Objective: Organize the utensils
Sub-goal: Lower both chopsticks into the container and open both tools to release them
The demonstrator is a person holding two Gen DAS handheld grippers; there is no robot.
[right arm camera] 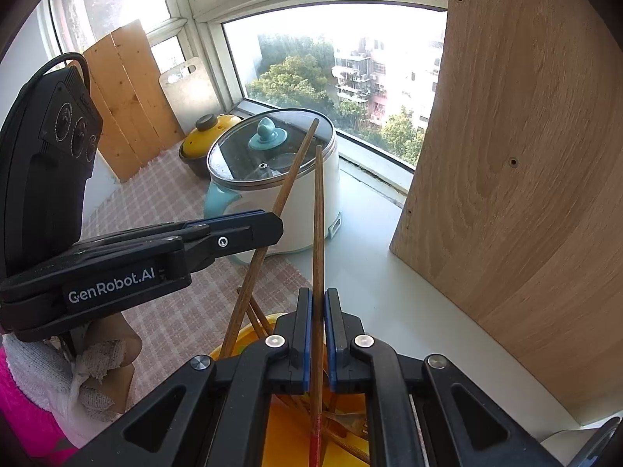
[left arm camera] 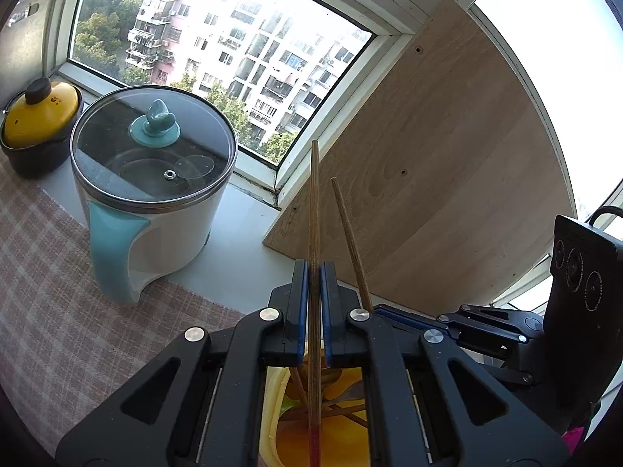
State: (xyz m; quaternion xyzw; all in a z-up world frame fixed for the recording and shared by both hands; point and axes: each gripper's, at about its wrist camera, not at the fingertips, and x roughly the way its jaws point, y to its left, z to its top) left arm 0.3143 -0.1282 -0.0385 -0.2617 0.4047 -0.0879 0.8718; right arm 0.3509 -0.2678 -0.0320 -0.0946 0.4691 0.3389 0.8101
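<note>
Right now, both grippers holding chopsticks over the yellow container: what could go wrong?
1. Each gripper, left and right, pinches one chopstick at mid-length, so a stick could pivot or slip while lowering.
2. In the right wrist view the two sticks angle toward each other near their upper ends; they may knock together.
3. The yellow container already holds crossed chopsticks, so a new tip could jam on them. The pot stands close behind.

Brand on the left gripper: "GenRobot.AI", white letters on the black side of its body, at eight o'clock in the right wrist view.
Other readable text: none in either view.
</note>
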